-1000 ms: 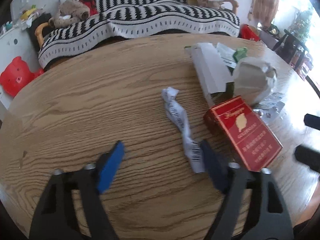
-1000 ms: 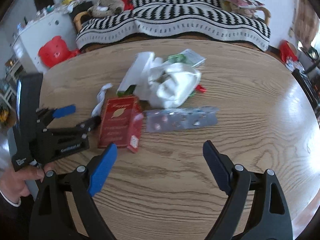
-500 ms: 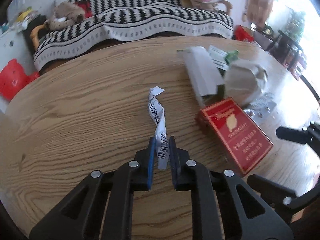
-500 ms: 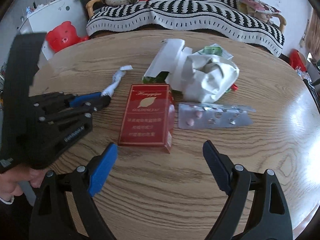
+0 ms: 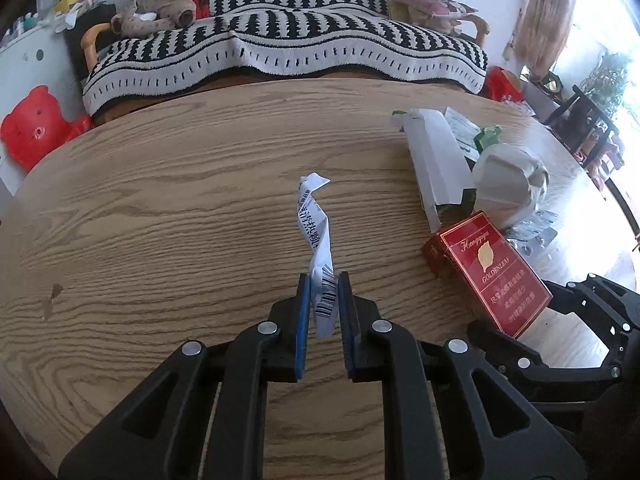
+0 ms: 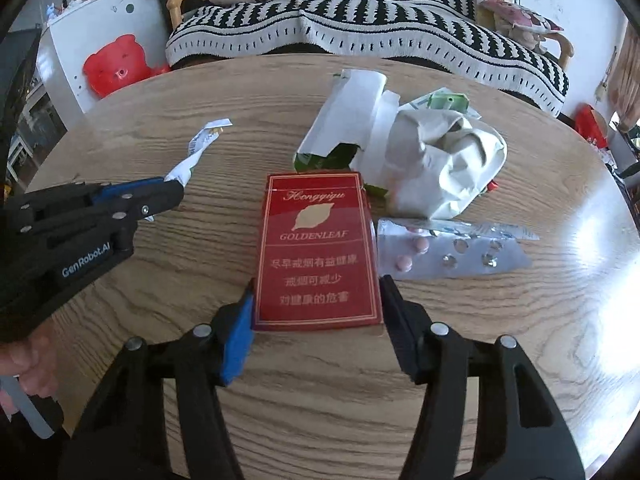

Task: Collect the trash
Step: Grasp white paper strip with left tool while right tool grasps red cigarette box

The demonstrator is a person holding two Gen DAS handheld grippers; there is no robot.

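On the round wooden table [image 5: 160, 208] my left gripper [image 5: 323, 280] is shut on the near end of a twisted white paper strip [image 5: 316, 216] with a barcode; the strip stands up and away from the pads. The right wrist view shows this same left gripper [image 6: 176, 190] at the left with the strip [image 6: 200, 148] sticking out. A red cigarette pack [image 6: 318, 252] lies flat between the jaws of my right gripper [image 6: 316, 284]. Those jaws are closing, and both pads touch the pack's long sides. The pack [image 5: 492, 268] also shows at the right of the left wrist view.
Behind the pack lie a crumpled white paper wad [image 6: 448, 168], an open white carton [image 6: 348, 116] and a small green packet [image 6: 448, 100]. A silver pill blister [image 6: 448, 252] lies right of the pack. A striped sofa [image 6: 360, 32] stands beyond the table. A hand [image 6: 28, 360] holds the left gripper.
The left gripper went from wide open to shut on the paper strip and raised it. The right gripper moved in over the red pack and its jaws narrowed onto it.
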